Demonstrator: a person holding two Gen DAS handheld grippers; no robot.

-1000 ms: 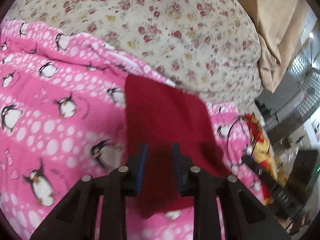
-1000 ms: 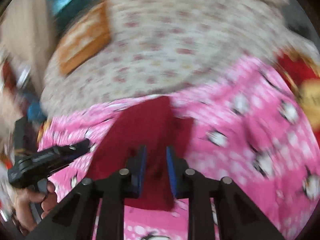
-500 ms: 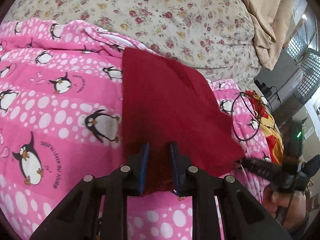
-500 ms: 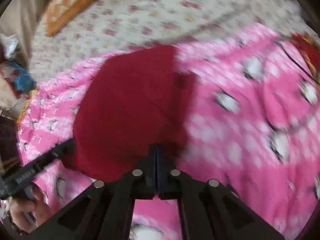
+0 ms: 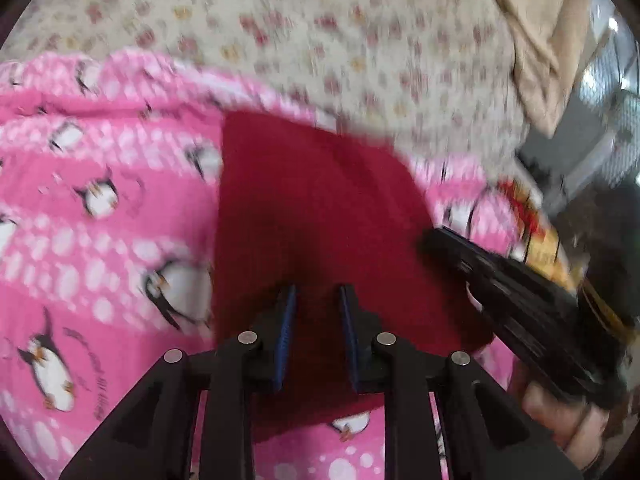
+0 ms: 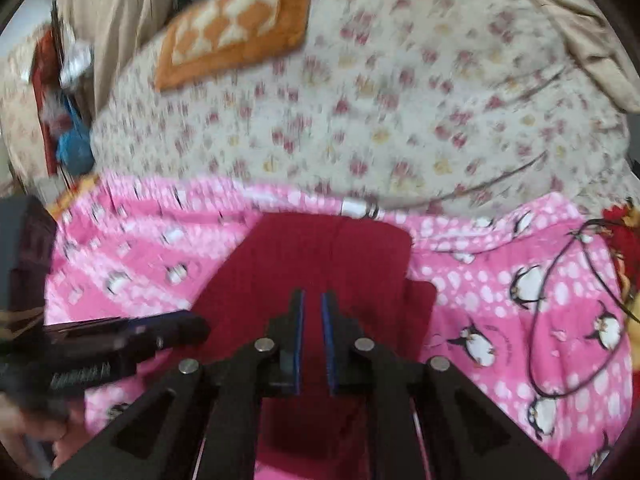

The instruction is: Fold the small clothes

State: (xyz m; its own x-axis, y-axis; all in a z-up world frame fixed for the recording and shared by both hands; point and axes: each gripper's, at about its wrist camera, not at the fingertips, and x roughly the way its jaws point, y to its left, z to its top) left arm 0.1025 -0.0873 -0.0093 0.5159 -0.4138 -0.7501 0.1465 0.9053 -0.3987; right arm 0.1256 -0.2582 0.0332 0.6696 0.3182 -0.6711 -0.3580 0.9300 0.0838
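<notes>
The red cloth (image 5: 312,208) lies on the pink penguin blanket (image 5: 100,240) on the bed, its far edge close to where the blanket meets the flowered sheet (image 6: 400,100). What has changed is on the right. A second ago the right claw (image 6: 312,296) hung over the cloth with its jaws apart. Half a second ago they had snapped together on the near edge, and now only a sliver of gap shows, with red fabric in it. I take that for a pinch on the cloth. The left claw (image 5: 318,290) has kept the same narrow gap all along, with the cloth running into it, so it seems to hold its own part of the near edge. The blur makes the contact hard to swear to. The cloth's shape has altered too. Half a second ago it looked a broad, loose sheet, and now it looks drawn in toward the claws. In the right view a second layer peeks out at its right side, which suggests one fold is already in. Both claws have swung across the bed, and each shows at the edge of the other's view, its tip at the cloth's side. To my eye that means both sides of the near edge are now taken up, and the next fold over toward the far edge can start. The danger is one pinch slipping and leaving the fold crooked.
</notes>
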